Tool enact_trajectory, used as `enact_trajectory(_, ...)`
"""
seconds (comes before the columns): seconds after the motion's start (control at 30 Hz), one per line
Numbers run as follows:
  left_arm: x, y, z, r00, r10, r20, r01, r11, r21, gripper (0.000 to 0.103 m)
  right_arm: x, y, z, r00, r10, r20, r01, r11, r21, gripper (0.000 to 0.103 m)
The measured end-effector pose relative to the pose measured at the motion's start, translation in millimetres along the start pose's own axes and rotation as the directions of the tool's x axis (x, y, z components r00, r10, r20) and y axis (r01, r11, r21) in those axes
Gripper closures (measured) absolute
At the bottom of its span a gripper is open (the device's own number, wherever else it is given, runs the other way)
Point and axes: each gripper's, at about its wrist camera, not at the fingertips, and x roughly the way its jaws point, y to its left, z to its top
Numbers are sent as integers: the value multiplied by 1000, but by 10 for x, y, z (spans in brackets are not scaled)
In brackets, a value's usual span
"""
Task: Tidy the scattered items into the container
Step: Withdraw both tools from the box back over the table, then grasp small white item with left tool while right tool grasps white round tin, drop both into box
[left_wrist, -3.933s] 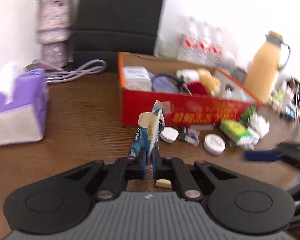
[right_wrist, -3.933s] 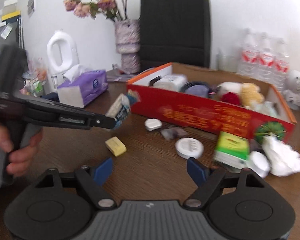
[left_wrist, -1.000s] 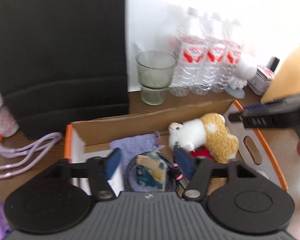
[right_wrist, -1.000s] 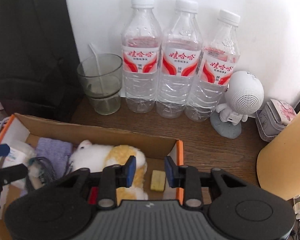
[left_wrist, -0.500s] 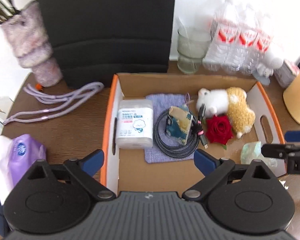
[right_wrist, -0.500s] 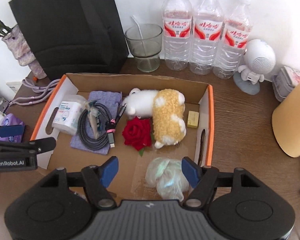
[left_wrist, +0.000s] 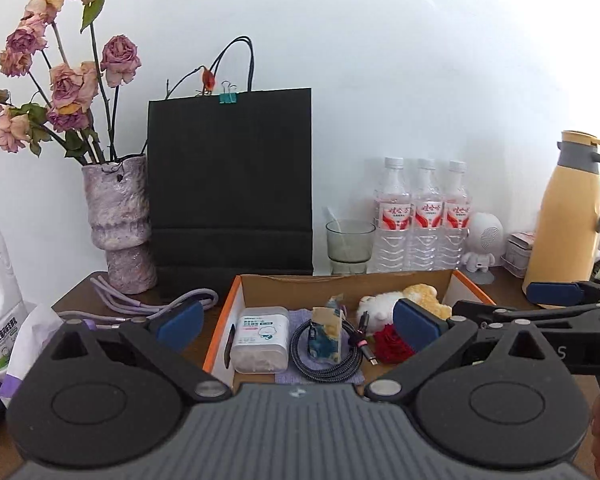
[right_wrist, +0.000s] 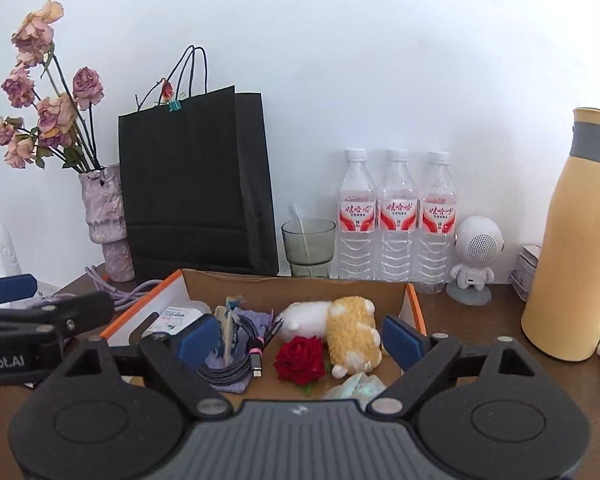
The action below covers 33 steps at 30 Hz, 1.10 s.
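Ahead of both opening tongs sits the box.

"obot.AI" on left gripper

A plain white wall forms the backdrop, evenly lit by soft, bright light. A dark brown wood-grain counter meets it. Standing along the wall: a tall black paper bag with cord handles, a mottled lilac ceramic vase holding dried pink roses, and 3 clear plastic water bottles with red labels.
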Motion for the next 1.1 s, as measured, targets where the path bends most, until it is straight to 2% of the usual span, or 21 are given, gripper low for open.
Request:
enact_trajectory(0.13, -348, -13, -205, 1000, 22, 0, -22, 997, 69, 0, -304, 85, -173, 1000, -5, 7, 5, 1000, 12, 14)
enact_trajectory(0.23, -836, -18, -489, 999, 33, -1, -33, 991, 128, 0, -767, 110, -421, 1000, -22, 4, 22, 1000, 19, 14)
enact_trajectory(0.3, -1243, -45, -737, 999, 51, 2, -51, 990, 132, 0, -1108, 95, -649, 999, -31, -11, 31, 999, 30, 14)
enact_trajectory(0.4, -1942, -64, -1198, 997, -50, 54, 40, 984, 175, 0, -1609, 47, -1082, 999, -9, -50, 15, 994, 105, 14)
enact_trajectory(0.43, -2095, -76, -1322, 996, -68, 50, 57, 978, 202, 0, -1752, 44, -1247, 998, 5, -67, 4, 992, 129, 14)
enact_trajectory(0.53, -2281, -38, -1548, 999, -49, -6, 49, 976, 210, 0, -2019, 127, -1639, 994, 11, -109, 2, 994, 113, 15)
enact_trajectory(0.63, -2220, 66, -1561, 997, -61, -38, 66, 984, 165, 0, -2027, 242, -1773, 989, 32, -145, -21, 997, 75, 15)
enact_trajectory(0.67, -2158, 98, -1544, 998, -52, -46, 58, 986, 153, 0, -1974, 276, -1747, 988, 53, -142, -44, 997, 68, 19)
enact_trajectory(0.73, -2001, 155, -1497, 998, -32, -47, 38, 990, 134, 0, -1827, 321, -1653, 988, 80, -133, -74, 996, 49, 22)
enact_trajectory(0.87, -1544, 320, -1306, 998, -29, -56, 34, 995, 96, 0, -1274, 430, -1355, 976, 150, -157, -150, 989, 13, 36)
enact_trajectory(0.93, -1247, 418, -1174, 997, -40, -71, 45, 997, 65, 5, -943, 528, -1224, 965, 191, -177, -195, 981, -8, 42)
enact_trajectory(0.97, -1083, 462, -1105, 995, -45, -89, 49, 998, 43, 13, -772, 594, -1170, 964, 190, -185, -200, 979, -34, 46)
enact_trajectory(1.0, -917, 502, -1043, 992, -48, -117, 50, 999, 21, 20, -612, 650, -1125, 964, 179, -197, -193, 980, -56, 46)
enact_trajectory(1.1, -381, 594, -934, 976, -81, -203, 74, 996, -42, 28, -208, 753, -1021, 965, 134, -227, -157, 984, -87, 55)
